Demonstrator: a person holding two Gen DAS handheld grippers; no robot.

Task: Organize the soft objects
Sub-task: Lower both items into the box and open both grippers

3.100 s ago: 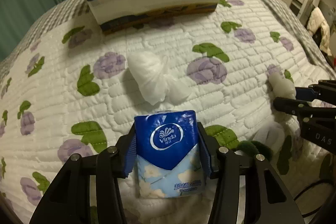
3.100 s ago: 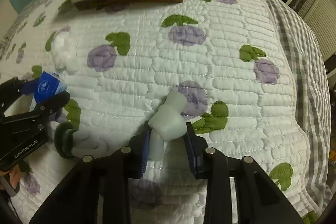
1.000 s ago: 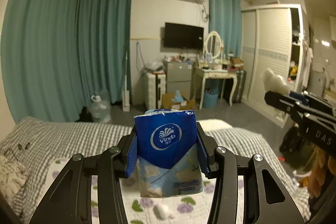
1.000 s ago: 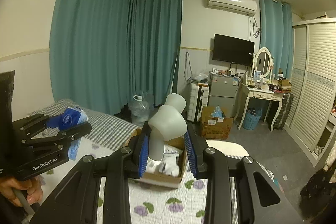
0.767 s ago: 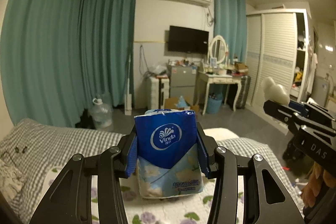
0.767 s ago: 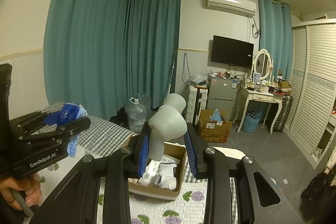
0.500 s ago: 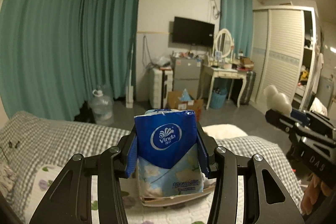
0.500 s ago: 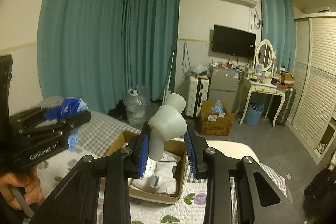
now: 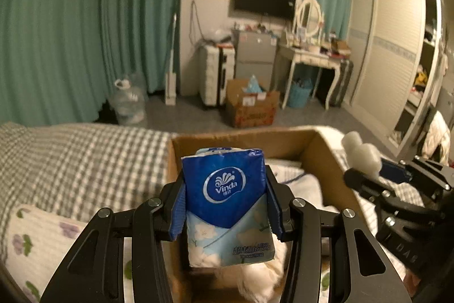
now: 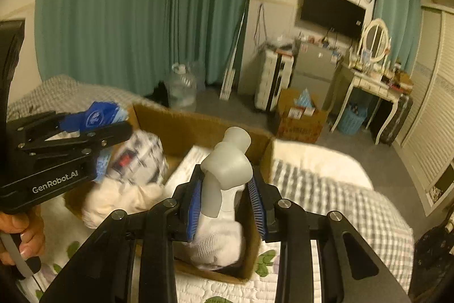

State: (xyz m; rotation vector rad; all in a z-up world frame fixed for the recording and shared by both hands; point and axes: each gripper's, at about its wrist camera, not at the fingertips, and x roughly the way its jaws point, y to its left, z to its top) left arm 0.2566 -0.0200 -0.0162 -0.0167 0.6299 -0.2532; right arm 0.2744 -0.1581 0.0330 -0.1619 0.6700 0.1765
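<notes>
My left gripper [image 9: 225, 206] is shut on a blue Vinda tissue pack [image 9: 227, 206] and holds it above the open cardboard box [image 9: 317, 145] on the bed. The pack also shows in the right wrist view [image 10: 93, 111]. My right gripper [image 10: 225, 206] is shut on a pale grey-white foam piece [image 10: 227, 163] and holds it over the same box [image 10: 198, 122]. The foam piece also shows at the right of the left wrist view [image 9: 360, 151]. Inside the box lie white socks [image 10: 218, 240], a cream plush lump [image 10: 124, 198] and a patterned packet [image 10: 139, 158].
The box sits on a quilted bedspread with purple flowers [image 9: 34, 237] and a grey checked blanket [image 9: 85, 155]. Beyond the bed are teal curtains [image 9: 85, 27], a water jug [image 9: 127, 105], another cardboard box on the floor [image 9: 251, 107], a dressing table [image 9: 312, 58] and a wardrobe [image 9: 397, 67].
Both grippers have moved forward and tipped down toward the box, still holding their objects. The box now fills the lower view and lies right beneath both grippers.
</notes>
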